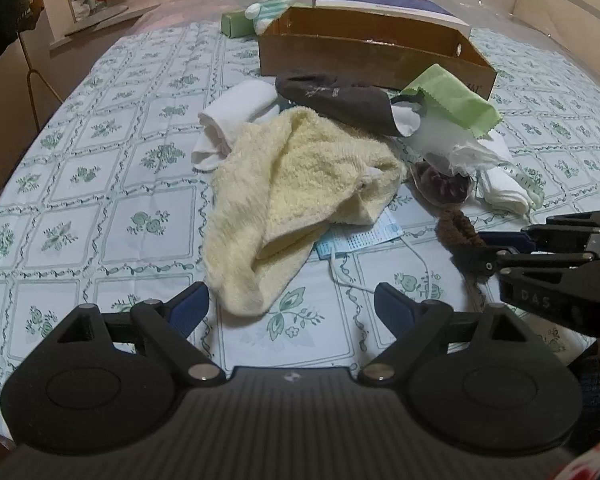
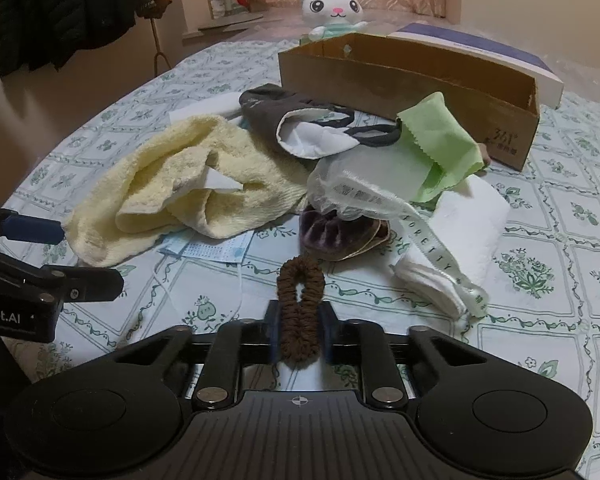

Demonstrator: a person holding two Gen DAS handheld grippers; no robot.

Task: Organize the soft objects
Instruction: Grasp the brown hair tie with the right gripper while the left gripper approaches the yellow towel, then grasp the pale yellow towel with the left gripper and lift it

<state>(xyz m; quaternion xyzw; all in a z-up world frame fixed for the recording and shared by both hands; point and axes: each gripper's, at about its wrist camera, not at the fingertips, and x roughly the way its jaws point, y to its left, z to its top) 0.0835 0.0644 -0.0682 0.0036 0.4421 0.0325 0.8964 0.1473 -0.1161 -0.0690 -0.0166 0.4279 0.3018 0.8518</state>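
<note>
A pile of soft things lies on the flower-patterned tablecloth point(image 1: 100, 184): a pale yellow towel point(image 1: 300, 184), a white sock point(image 1: 236, 120), a dark grey sock point(image 1: 332, 100), a green cloth point(image 1: 452, 104) and a blue face mask point(image 1: 360, 236). My left gripper point(image 1: 290, 304) stands open just in front of the towel's near corner, nothing between its fingers. My right gripper point(image 2: 300, 320) is shut on a brown scrunchie point(image 2: 300, 308), squeezed into a narrow loop low over the cloth. The left wrist view shows the right gripper point(image 1: 480, 250) at the right edge with the brown scrunchie point(image 1: 456, 232).
An open cardboard box point(image 2: 404, 80) stands behind the pile, a plush white cat point(image 2: 334, 8) and a flat blue-and-white box beyond it. A purple velvet scrunchie point(image 2: 332, 236), white mesh point(image 2: 360, 184), a printed ribbon and folded white cloth point(image 2: 468, 220) lie ahead of the right gripper.
</note>
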